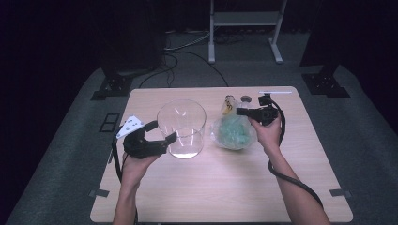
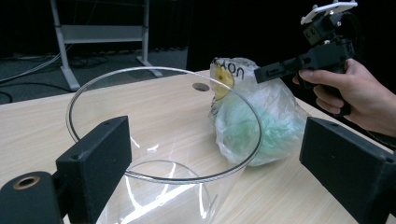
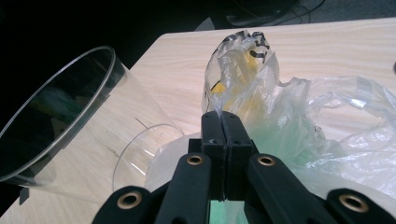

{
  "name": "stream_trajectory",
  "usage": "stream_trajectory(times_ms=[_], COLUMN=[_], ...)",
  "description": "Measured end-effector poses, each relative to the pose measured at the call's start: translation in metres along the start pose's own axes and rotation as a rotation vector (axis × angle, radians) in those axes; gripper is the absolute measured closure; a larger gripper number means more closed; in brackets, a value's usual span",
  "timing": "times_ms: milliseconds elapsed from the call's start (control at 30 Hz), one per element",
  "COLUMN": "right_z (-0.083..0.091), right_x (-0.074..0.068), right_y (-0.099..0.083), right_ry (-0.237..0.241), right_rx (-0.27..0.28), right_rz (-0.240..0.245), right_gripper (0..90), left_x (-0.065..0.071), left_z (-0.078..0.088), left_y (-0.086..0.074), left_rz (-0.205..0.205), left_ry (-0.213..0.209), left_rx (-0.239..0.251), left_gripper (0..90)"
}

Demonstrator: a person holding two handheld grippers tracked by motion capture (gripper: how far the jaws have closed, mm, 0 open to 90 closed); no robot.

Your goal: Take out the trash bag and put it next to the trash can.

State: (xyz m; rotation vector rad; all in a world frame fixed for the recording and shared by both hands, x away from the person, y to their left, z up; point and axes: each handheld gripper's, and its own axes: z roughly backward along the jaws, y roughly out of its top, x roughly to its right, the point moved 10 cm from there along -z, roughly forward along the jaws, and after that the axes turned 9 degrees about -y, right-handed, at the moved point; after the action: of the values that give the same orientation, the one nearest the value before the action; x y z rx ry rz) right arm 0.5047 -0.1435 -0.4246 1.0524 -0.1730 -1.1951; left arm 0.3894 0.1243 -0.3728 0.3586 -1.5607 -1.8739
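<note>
Dark print on the clear plastic bag (image 2: 261, 119), upper middle of the left gripper view, beside a yellow patch: upside-down letters, roughly "uoxo", partly creased and not fully legible. In the right gripper view the bag's black marks are crumpled, unreadable.

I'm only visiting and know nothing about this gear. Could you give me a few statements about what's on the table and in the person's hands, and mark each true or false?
1. The clear glass bowl stands upright on the wooden table. True.
2. The left tongs are clamped shut on the bowl's rim. False: their jaws stand wide open on either side of the bowl, not pressing on it.
3. The right tongs are closed, at the top of the plastic bag. True; whether they pinch the film is hard to tell.
4. The plastic bag lies inside the bowl. False: it lies on the table beside the bowl.
5. The bag holds something green. True.
</note>
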Motion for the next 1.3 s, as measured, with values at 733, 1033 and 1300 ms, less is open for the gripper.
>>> stream_trajectory(times_ms=[733, 1033, 1300], right_z=[-0.007, 0.001, 0.006], right_x=[0.008, 0.008, 0.008], right_y=[-0.014, -0.010, -0.005], right_ry=[0.006, -0.010, -0.024], right_rx=[-0.028, -0.021, -0.016], right_rz=[-0.012, 0.014, 0.035], right_gripper=[81.6, 68.2, 60.0], left_x=[-0.001, 0.002, 0.001], left_z=[0.000, 0.000, 0.000], left_y=[-0.001, -0.001, -0.001], left_rz=[0.006, -0.001, 0.000], left_ry=[0.004, 0.001, 0.002], left_rx=[-0.003, -0.008, -0.007], left_gripper=[8.0, 8.0, 8.0])
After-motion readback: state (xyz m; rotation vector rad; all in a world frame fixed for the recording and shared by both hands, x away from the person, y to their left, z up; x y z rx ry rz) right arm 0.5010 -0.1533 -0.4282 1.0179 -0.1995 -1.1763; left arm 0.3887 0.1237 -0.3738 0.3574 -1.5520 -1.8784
